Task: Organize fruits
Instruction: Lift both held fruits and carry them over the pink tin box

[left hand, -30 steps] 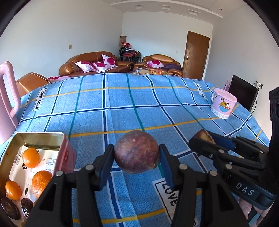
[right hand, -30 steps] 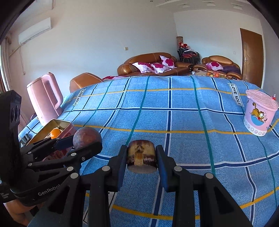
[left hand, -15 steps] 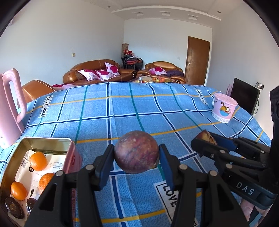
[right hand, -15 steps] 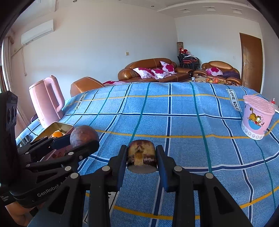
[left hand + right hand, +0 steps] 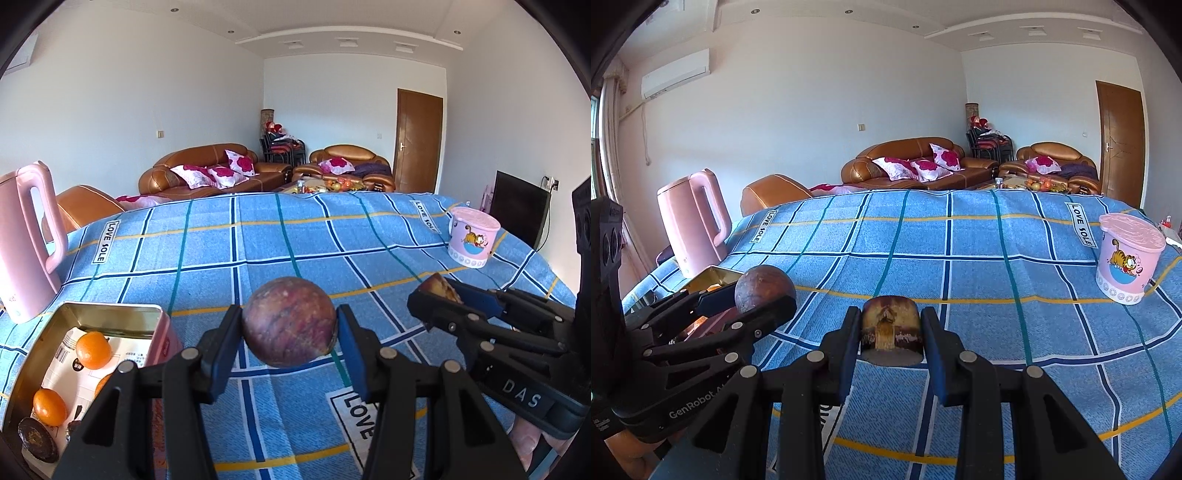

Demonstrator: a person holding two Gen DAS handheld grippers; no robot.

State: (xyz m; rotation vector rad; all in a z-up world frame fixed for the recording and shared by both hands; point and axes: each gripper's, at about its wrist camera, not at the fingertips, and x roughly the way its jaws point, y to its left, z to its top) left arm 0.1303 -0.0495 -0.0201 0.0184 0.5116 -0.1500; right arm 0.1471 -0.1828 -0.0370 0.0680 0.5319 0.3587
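My left gripper (image 5: 290, 328) is shut on a round purple-brown passion fruit (image 5: 289, 320), held above the blue checked cloth; it also shows in the right wrist view (image 5: 764, 288). My right gripper (image 5: 890, 332) is shut on a brown cut fruit piece (image 5: 890, 326), seen from the left wrist as a tip (image 5: 439, 288). An open metal tin (image 5: 110, 315) at lower left holds oranges (image 5: 93, 350) and dark fruit pieces (image 5: 37, 439).
A pink kettle (image 5: 22, 240) stands at the left edge. A pink cartoon tub (image 5: 1126, 258) stands at the right on the blue cloth (image 5: 960, 251). Brown sofas and a door lie beyond the table.
Both grippers have lifted and tilted upward with their fruits still held; the tin and the table have dropped lower in view.
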